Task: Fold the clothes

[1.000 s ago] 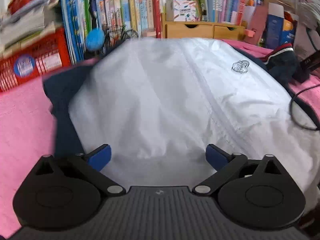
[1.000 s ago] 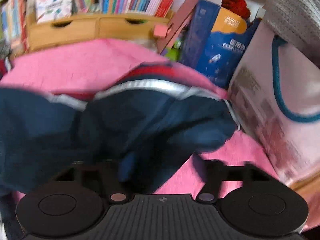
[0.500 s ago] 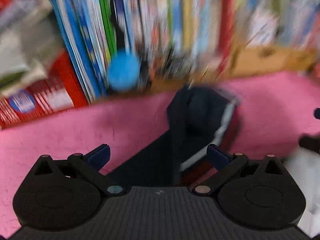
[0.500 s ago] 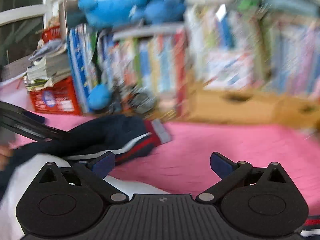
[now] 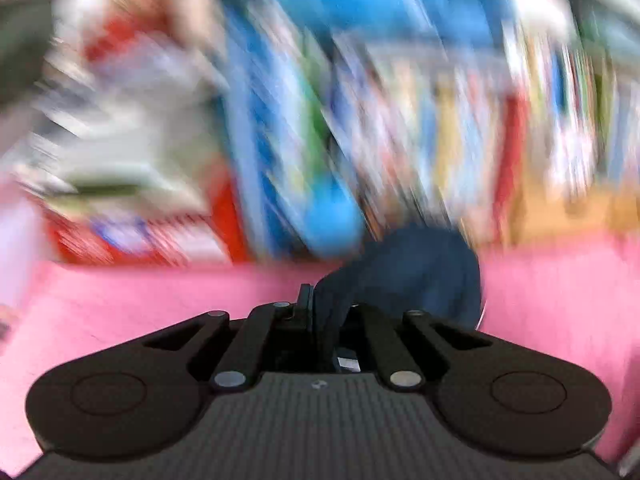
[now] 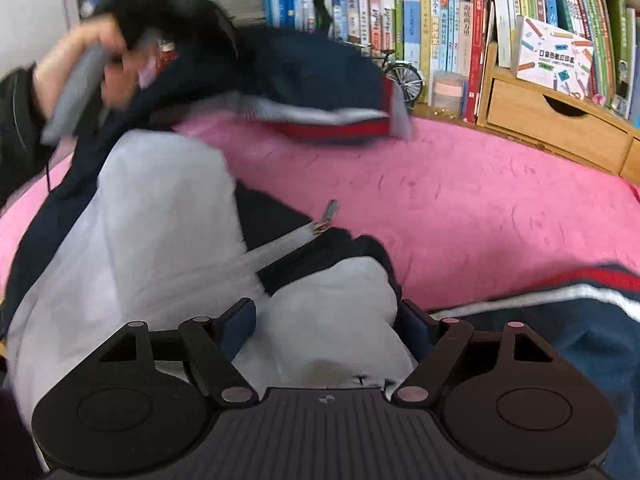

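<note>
Clearly, the left gripper is clamped tight on a fold of the navy jacket, lifting that sleeve above the pink cover in front of the blurred bookshelf. Meanwhile the right gripper has just been closing but stands apart, its blue pads either side of the jacket's white lining without pressing it. A hand holds the left tool at the upper left of the right wrist view.
</note>
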Tool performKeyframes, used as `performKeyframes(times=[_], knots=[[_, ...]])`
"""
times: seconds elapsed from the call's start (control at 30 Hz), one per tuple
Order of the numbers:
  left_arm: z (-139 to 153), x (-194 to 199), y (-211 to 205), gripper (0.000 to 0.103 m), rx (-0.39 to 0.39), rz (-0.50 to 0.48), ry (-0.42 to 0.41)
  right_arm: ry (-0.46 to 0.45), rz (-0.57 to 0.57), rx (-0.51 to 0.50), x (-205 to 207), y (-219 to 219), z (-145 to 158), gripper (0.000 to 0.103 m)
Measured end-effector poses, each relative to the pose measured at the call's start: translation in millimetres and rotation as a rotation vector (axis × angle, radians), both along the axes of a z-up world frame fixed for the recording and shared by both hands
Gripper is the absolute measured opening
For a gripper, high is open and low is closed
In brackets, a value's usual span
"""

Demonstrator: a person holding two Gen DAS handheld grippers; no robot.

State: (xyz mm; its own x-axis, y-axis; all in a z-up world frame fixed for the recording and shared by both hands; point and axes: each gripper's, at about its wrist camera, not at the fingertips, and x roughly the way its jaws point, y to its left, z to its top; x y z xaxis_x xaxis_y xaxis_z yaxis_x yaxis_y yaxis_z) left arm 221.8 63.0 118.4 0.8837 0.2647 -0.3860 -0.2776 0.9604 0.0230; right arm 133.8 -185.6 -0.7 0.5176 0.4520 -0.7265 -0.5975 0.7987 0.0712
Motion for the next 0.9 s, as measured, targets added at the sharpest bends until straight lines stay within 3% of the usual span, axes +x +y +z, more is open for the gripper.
performKeyframes(times=[0.07, 0.13, 0.17, 0.23, 0.33, 0.43, 0.53, 0.63, 0.73, 0.77, 0.8, 0.83, 0.9], knots=[[20.9, -49.3, 15.2, 0.003, 0.038, 0.068, -0.177, -0.01, 0.01, -0.001, -19.7, -5.6, 6.8, 0.078], [24.0, -92.7, 33.2, 0.004, 0.095, 0.153, -0.248, -0.015, 0.03, -0.002, -36.3, -11.3, 13.8, 0.079], [18.8, -111.0, 43.3, 0.004, 0.118, 0.186, -0.239, -0.015, 0.039, -0.004, -42.2, -13.7, 16.3, 0.081], [-4.6, -138.5, 69.0, 0.005, 0.134, 0.255, -0.144, -0.011, 0.054, -0.01, -50.5, -17.2, 19.4, 0.086], [-57.2, -165.8, 112.2, 0.007, 0.118, 0.355, 0.08, -0.006, 0.068, -0.035, -57.3, -17.7, 20.7, 0.09], [-103.7, -186.9, 147.2, 0.011, -0.008, 0.371, 0.294, -0.002, 0.068, -0.057, -58.7, -14.2, 21.9, 0.091], [-125.8, -205.9, 158.5, 0.026, -0.066, 0.335, 0.362, -0.092, 0.065, -0.009, -56.4, -17.3, 45.0, 0.092], [-121.2, -213.5, 154.4, 0.034, -0.019, 0.319, 0.35, -0.17, -0.015, 0.116, -20.4, -24.3, 71.6, 0.101], [-108.6, -226.0, 152.0, 0.059, 0.012, 0.306, 0.329, -0.071, -0.132, 0.162, 47.4, -13.9, 63.3, 0.099], [-104.7, -236.6, 150.8, 0.07, 0.021, 0.312, 0.321, 0.002, -0.157, 0.155, 69.7, -8.5, 53.1, 0.09], [-100.2, -246.1, 151.1, 0.073, 0.026, 0.32, 0.311, 0.112, -0.173, 0.131, 88.8, -0.9, 37.6, 0.077], [-95.6, -255.4, 151.8, 0.073, 0.03, 0.329, 0.3, 0.181, -0.165, 0.125, 93.9, 4.1, 28.4, 0.071], [-83.6, -271.2, 158.2, 0.074, 0.009, 0.335, 0.272, 0.266, -0.124, 0.138, 91.8, 11.0, 17.3, 0.075]])
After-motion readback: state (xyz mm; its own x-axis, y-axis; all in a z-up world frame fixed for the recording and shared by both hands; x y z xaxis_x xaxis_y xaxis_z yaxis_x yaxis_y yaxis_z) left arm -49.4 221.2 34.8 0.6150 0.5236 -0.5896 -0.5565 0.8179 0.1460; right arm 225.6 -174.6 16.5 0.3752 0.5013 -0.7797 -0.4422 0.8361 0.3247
